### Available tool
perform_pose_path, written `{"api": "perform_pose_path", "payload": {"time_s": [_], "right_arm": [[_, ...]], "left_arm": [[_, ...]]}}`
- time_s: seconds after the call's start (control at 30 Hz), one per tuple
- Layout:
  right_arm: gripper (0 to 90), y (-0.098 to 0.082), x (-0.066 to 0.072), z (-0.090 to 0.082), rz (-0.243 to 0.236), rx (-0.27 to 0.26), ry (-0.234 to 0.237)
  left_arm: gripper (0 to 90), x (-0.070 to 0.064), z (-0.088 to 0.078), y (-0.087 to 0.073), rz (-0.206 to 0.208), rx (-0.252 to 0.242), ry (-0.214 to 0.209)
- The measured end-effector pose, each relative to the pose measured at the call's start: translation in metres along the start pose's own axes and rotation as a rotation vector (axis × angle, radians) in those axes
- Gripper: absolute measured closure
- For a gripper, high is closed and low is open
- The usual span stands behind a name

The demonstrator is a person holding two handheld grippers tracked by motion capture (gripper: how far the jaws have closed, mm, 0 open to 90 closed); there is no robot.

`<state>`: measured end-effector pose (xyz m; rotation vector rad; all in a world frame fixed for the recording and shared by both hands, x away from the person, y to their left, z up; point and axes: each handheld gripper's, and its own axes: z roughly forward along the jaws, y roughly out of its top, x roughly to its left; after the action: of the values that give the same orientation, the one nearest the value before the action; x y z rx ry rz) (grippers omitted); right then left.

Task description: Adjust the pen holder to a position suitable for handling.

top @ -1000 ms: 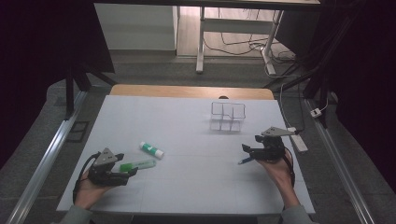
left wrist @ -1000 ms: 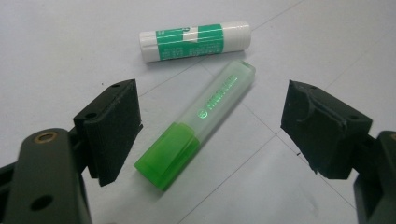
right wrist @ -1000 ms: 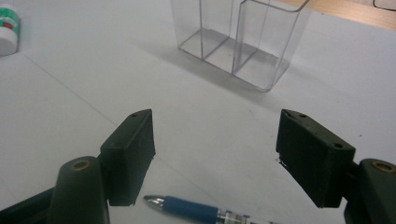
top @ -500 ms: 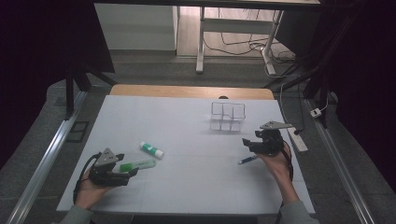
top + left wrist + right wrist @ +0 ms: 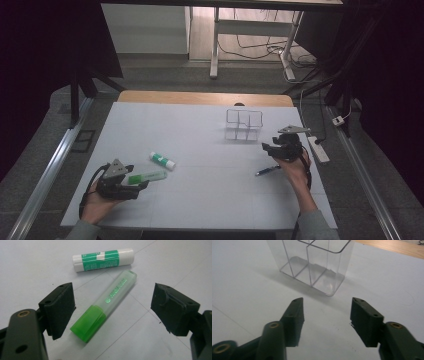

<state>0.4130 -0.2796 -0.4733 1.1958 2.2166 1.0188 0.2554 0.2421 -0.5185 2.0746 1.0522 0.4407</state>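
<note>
1. A clear plastic organiser box with divided compartments [image 5: 243,125] stands upright on the far right part of the white bench [image 5: 200,130], and every compartment visible is empty.
2. In the right gripper view this organiser [image 5: 312,262] stands just beyond the jaw tips, apart from them, on bare surface.
3. The right hand-held gripper [image 5: 265,147] hovers near the organiser's near-right side; its jaws have just been closing and now stand partly spread with nothing between them.
4. A dark blue pen [image 5: 268,170] lies on the bench just near of that gripper, under the hand, well in from the right edge.
5. The left hand-held gripper [image 5: 142,184] sits at the near left, its jaws spread wide on either side of a translucent green highlighter [image 5: 105,305] without touching it.
6. A white-and-green glue stick [image 5: 103,259] lies just beyond the highlighter's far end, a small gap between them.
7. The middle of the bench, between the two hands, is open, as is the far left part up to the wooden strip [image 5: 205,97] along the far edge.
</note>
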Motion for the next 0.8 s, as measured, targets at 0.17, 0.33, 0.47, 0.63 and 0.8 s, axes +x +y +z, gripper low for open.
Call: {"api": "perform_pose_path", "payload": {"time_s": [0.17, 0.33, 0.47, 0.63, 0.8], "right_arm": [[62.3, 0.003, -0.004, 0.008, 0.022, 0.005, -0.005], [74.8, 0.005, -0.006, 0.013, 0.020, 0.002, -0.016], [87.5, 0.007, -0.009, 0.018, 0.012, -0.007, -0.016], [89.3, 0.009, -0.014, 0.023, 0.022, -0.018, -0.020], [89.3, 0.012, -0.018, 0.032, 0.028, -0.016, -0.021]], "left_arm": [[18.8, -0.001, 0.001, 0.000, 0.004, 0.005, 0.004], [18.8, -0.001, 0.000, 0.000, 0.003, 0.005, 0.006], [18.8, -0.001, 0.001, 0.000, 0.004, 0.007, 0.008], [18.6, -0.001, 0.001, 0.000, 0.006, 0.011, 0.012], [18.3, -0.001, 0.001, -0.001, 0.004, 0.014, 0.016]]}}
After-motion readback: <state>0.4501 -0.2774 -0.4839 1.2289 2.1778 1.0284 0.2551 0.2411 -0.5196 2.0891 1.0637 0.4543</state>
